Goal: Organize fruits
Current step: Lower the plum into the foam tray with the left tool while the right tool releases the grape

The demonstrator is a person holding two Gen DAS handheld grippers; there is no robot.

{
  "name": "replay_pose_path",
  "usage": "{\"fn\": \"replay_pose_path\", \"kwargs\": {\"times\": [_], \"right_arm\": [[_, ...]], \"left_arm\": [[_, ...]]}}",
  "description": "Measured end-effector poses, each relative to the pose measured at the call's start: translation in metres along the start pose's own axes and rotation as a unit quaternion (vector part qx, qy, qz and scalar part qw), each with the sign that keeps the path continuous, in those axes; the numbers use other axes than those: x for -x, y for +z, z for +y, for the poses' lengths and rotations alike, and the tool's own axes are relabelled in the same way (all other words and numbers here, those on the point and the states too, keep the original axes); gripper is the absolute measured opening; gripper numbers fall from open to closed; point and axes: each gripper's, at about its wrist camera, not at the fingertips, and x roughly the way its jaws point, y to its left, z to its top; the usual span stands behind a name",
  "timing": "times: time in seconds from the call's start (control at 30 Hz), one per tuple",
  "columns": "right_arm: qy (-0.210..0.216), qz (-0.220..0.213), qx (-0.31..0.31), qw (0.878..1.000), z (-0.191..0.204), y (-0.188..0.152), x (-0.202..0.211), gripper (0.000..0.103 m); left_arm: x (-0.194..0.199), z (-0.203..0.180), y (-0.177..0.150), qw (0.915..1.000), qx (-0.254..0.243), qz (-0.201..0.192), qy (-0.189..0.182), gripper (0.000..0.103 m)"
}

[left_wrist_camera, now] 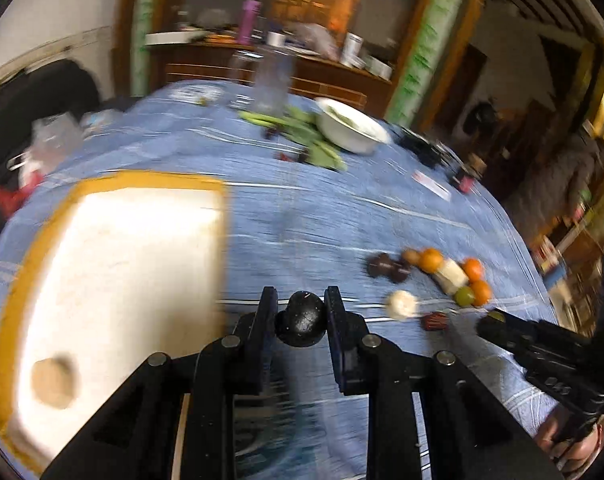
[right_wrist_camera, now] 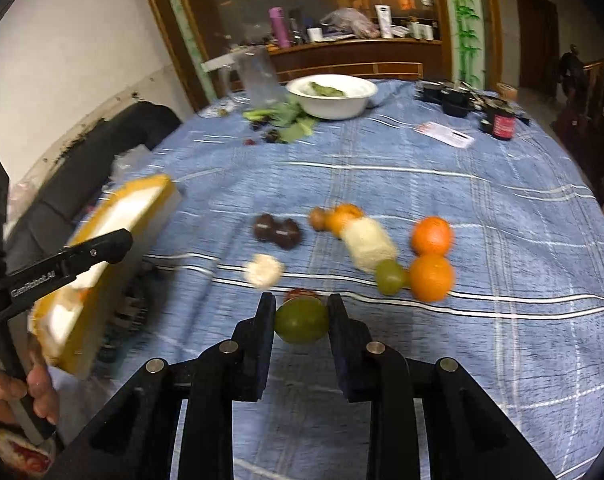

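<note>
Left wrist: left tongs [left_wrist_camera: 301, 312] clamped on dark fruit [left_wrist_camera: 302, 318], just right of tray [left_wrist_camera: 114, 280]. Right tongs [right_wrist_camera: 301, 318] pinch green fruit [right_wrist_camera: 301, 320]. I'd carry both over tray, release low.

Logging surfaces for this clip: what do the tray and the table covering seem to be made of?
Tray: looks like white foam with a yellow-orange taped or painted rim; matte, thick-walled, though blurred. Tablecloth: woven fabric, blue with white and dark stripes, matte with slight wrinkles.
</note>
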Motion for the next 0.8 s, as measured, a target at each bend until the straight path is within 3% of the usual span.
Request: {"fn": "replay_pose_path", "kwargs": {"times": [0.2, 0.33, 0.5, 0.67, 0.73, 0.8], "right_arm": [[0.115, 0.011, -0.011, 0.993, 0.048, 0.012, 0.003, 0.028], [0.16, 0.034, 0.011, 0.987, 0.101, 0.02, -0.015, 0.029], [0.178, 0.066, 0.074, 0.979, 0.179, 0.019, -0.05, 0.029], [0.144, 0.088, 0.122, 0.978, 0.224, 0.02, -0.089, 0.03], [0.137, 0.1, 0.119, 0.978, 0.23, 0.022, -0.106, 0.031], [0.133, 0.112, 0.104, 0.979, 0.23, 0.026, -0.118, 0.041]], "left_arm": [[0.033, 0.076, -0.013, 0.9959, 0.067, -0.019, 0.057, 0.023], [0.042, 0.111, -0.028, 0.9894, 0.087, -0.017, 0.116, 0.023], [0.047, 0.138, -0.037, 0.9831, 0.101, -0.015, 0.152, 0.023], [0.05, 0.144, -0.045, 0.9838, 0.096, -0.014, 0.15, 0.027], [0.052, 0.147, -0.048, 0.9846, 0.103, -0.014, 0.14, 0.047], [0.056, 0.152, -0.049, 0.9846, 0.113, -0.02, 0.132, 0.055]]}}
